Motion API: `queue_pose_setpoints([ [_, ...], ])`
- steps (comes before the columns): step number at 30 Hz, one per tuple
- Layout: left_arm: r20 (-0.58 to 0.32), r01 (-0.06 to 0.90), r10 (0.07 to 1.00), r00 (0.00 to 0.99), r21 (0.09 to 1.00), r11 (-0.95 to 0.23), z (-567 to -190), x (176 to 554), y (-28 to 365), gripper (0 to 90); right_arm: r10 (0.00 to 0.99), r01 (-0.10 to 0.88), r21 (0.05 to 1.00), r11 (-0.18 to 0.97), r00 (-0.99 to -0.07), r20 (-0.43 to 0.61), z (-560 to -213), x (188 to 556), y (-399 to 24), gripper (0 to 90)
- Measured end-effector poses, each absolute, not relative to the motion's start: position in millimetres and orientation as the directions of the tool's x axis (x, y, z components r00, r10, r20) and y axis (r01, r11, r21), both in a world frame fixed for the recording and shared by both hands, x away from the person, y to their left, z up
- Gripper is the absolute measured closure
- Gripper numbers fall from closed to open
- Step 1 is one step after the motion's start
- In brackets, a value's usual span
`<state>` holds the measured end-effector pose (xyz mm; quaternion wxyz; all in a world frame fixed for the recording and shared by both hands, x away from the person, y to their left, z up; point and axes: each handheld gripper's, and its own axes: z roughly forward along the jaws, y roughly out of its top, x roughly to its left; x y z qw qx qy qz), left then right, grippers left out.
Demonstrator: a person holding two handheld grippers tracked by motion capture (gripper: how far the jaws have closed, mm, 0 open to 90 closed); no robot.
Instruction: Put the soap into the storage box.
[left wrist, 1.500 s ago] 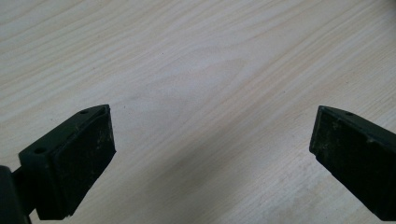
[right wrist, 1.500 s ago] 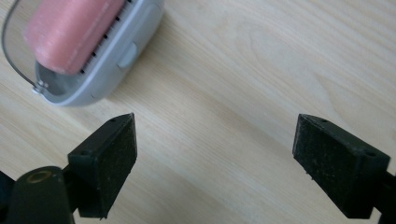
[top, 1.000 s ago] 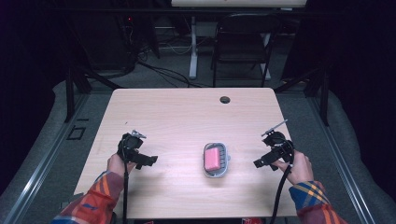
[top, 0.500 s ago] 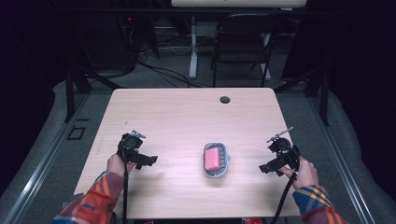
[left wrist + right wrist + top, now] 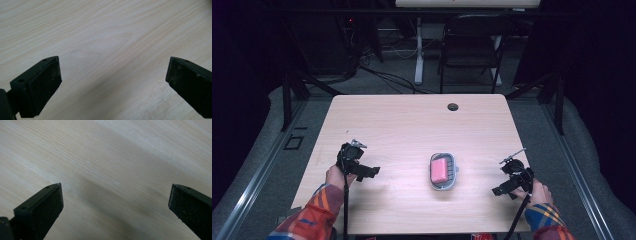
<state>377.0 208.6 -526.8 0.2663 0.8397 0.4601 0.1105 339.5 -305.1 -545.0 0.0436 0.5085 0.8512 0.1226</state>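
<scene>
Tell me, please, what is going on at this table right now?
A person in plaid sleeves holds a two-jaw gripper in each hand over a light wooden table. The left gripper and the right gripper both have their jaws wide apart and hold nothing. Between them, apart from both, a pink sponge lies in a small grey tray. Neither gripper touches it, so the sponge and tray look untouched for now. A small dark round grommet sits near the table's far edge.
</scene>
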Motion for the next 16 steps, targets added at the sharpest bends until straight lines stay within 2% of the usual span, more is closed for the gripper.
queue_pose_setpoints([
  [3,-0.065,0.710,0.828,0.557,0.553,-0.435,-526.5,376.1,209.3,0.2,0.884,0.863,0.257,0.435,-0.463,0.059,-548.6,339.0,-304.5,0.0],
  [6,-0.066,0.710,0.826,0.560,0.553,-0.437,-526.6,376.2,209.9,0.2,0.872,0.857,0.206,0.472,-0.488,0.032,-548.5,340.4,-305.2,0.0],
  [16,-0.058,0.704,0.820,0.569,0.550,-0.449,-527.8,378.2,209.1,0.2,0.880,0.860,0.227,0.457,-0.475,0.027,-549.4,339.4,-306.2,0.0],
])
